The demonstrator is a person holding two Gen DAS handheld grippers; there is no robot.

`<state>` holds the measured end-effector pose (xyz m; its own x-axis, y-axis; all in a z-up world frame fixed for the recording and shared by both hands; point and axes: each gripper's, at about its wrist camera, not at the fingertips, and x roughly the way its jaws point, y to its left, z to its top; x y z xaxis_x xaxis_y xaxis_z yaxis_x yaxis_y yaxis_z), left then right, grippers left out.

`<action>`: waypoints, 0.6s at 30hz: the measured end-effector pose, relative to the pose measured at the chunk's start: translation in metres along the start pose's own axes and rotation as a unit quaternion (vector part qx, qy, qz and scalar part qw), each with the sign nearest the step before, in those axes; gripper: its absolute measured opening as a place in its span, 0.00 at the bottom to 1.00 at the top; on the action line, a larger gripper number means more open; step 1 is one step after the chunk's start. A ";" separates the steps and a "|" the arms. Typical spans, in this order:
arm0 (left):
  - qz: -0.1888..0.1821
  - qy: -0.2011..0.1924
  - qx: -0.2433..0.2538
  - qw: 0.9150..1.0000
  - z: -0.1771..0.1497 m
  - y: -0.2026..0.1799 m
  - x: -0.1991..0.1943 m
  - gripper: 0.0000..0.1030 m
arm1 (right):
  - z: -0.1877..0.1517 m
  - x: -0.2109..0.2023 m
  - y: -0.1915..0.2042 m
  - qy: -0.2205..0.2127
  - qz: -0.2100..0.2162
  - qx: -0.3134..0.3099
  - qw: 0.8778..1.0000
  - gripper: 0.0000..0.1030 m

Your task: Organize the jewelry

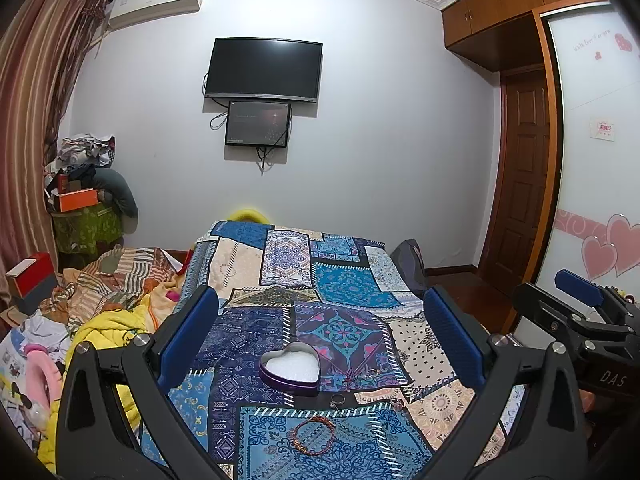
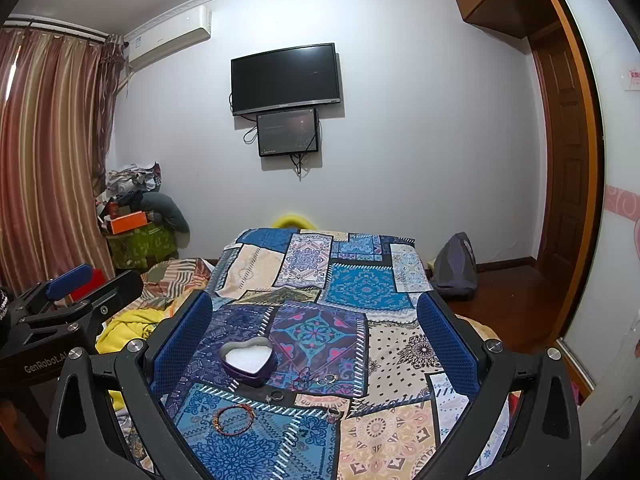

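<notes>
A purple heart-shaped tin (image 1: 290, 369) with white filling sits on the patchwork cloth (image 1: 344, 284); it also shows in the right wrist view (image 2: 249, 360). A red-brown braided bracelet (image 1: 313, 435) (image 2: 233, 420) lies in front of it. Small rings (image 1: 337, 400) (image 2: 276, 396) and a thin red cord (image 2: 302, 377) lie to the tin's right. My left gripper (image 1: 320, 336) is open and empty above the tin. My right gripper (image 2: 314, 336) is open and empty, beside the left one; it also appears at the right of the left wrist view (image 1: 580, 292).
The cloth covers a narrow table (image 2: 384, 432). Heaped bedding and clothes (image 1: 100, 304) lie to the left. A dark bag (image 2: 454, 266) sits on the wooden floor to the right. A TV (image 1: 262, 70) hangs on the far wall.
</notes>
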<state>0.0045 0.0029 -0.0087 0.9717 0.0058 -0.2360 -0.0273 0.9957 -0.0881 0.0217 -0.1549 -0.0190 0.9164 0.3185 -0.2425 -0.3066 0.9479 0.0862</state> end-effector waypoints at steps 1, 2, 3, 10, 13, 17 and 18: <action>0.000 0.000 0.000 1.000 0.001 0.001 0.000 1.00 | 0.000 0.000 0.000 0.000 0.000 0.000 1.000 0.99; -0.001 0.001 0.000 1.000 0.001 0.001 0.000 1.00 | 0.000 0.000 0.000 0.000 0.000 0.001 1.000 0.99; -0.002 0.001 0.000 1.000 0.001 0.002 0.000 1.00 | -0.001 0.000 0.000 0.001 0.001 0.001 1.000 0.99; -0.002 0.001 0.002 1.000 0.000 0.001 0.001 1.00 | -0.003 0.000 0.000 0.000 0.001 0.002 1.000 0.99; -0.001 0.001 0.003 1.000 0.000 0.001 0.001 1.00 | -0.002 0.000 0.000 0.001 0.001 0.003 1.000 0.99; -0.003 0.002 0.003 1.000 0.001 -0.002 0.001 1.00 | 0.000 0.000 -0.001 0.003 0.003 0.005 1.000 0.99; -0.003 0.002 0.003 1.000 0.000 -0.002 0.002 1.00 | 0.000 0.000 -0.002 0.003 0.003 0.005 1.000 0.99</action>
<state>0.0062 0.0008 -0.0085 0.9709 -0.0009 -0.2396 -0.0199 0.9962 -0.0843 0.0220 -0.1564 -0.0192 0.9128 0.3240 -0.2486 -0.3095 0.9460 0.0968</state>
